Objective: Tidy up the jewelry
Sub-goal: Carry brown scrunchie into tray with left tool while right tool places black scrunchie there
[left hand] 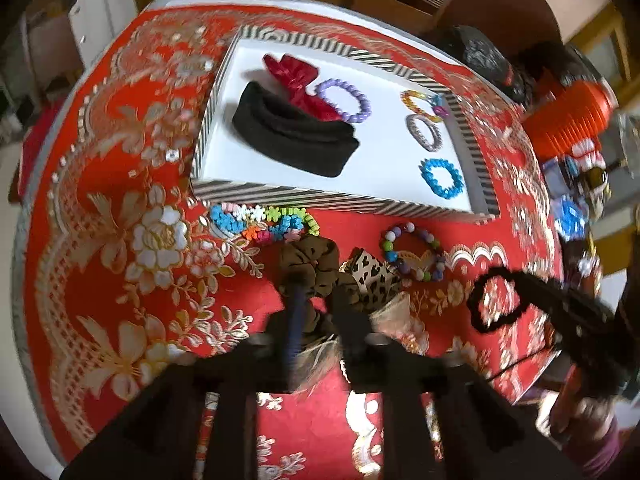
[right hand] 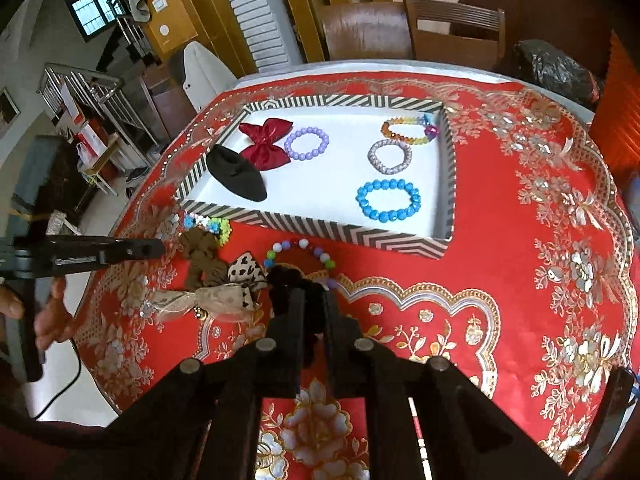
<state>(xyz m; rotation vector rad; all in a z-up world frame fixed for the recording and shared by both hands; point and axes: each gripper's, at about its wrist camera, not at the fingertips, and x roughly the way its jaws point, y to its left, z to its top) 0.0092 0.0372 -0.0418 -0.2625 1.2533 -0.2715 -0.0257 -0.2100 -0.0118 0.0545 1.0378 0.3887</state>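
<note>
Left to right on the red and gold floral tablecloth [right hand: 520,264]: the left gripper [left hand: 316,292] sits low over the loose pile in front of the tray, fingers apart, either side of a brown scrunchie [left hand: 308,260]. Can't tell if it's actually touching it, the shot's a bit blurred. Just behind that is a chunky multicolour flower bracelet [left hand: 264,222] against the tray's front wall, then a heart-print bow [left hand: 370,276] and a pastel bead bracelet [left hand: 412,250].

The striped tray [right hand: 320,229] has a white floor. Inside, from the left: a black headband [right hand: 236,178], a shiny red bow [right hand: 266,142] touching it, a lilac bead bracelet [right hand: 307,143], then on the right side an amber bracelet [right hand: 408,131], a silver one [right hand: 390,156] and a bright blue bead bracelet [right hand: 388,199] nearest the front.

The right gripper [right hand: 314,300] is clamped on a fuzzy black scrunchie [right hand: 294,280], which hangs as a loop from its tips, in front of the tray.
</note>
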